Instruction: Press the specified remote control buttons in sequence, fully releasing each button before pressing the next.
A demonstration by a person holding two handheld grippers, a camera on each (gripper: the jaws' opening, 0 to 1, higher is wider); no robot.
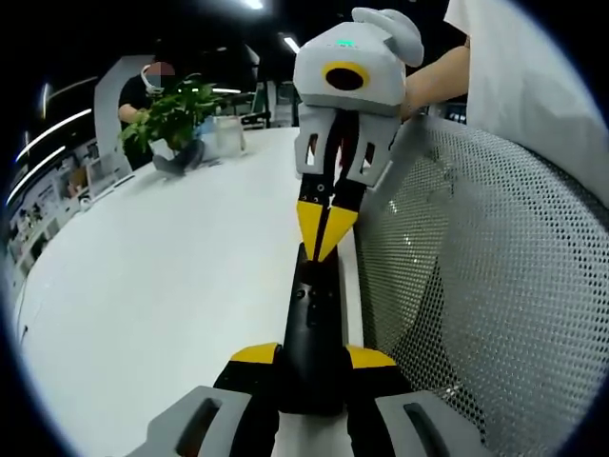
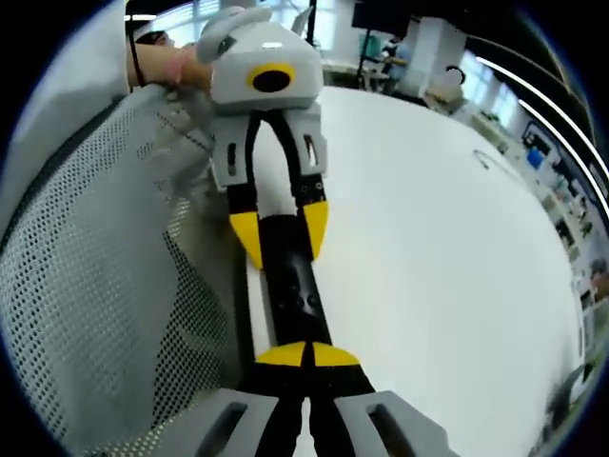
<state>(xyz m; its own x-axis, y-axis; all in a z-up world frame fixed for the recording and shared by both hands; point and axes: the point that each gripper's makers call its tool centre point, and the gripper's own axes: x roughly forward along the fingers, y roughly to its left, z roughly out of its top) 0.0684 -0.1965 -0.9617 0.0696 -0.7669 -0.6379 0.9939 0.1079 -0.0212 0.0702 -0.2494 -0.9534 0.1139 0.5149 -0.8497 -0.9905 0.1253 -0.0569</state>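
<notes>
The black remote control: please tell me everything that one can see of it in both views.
The long, slim black remote control looks like matte plastic, with small dark buttons on its upper face. It lies along the edge of the white table, beside a grey mesh chair back. The left gripper clamps one end between its yellow-tipped jaws; the right gripper, jaws closed together, rests its tips on the remote's face.

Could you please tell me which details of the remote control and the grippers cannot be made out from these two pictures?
- Remote control button labels: too small and dark in both views.
- Its near end, left gripper view: hidden between the left gripper jaws.
- Which button the right gripper touches: covered by its closed jaw tips.
- Table near edge: hidden by the mesh chair back.
</notes>
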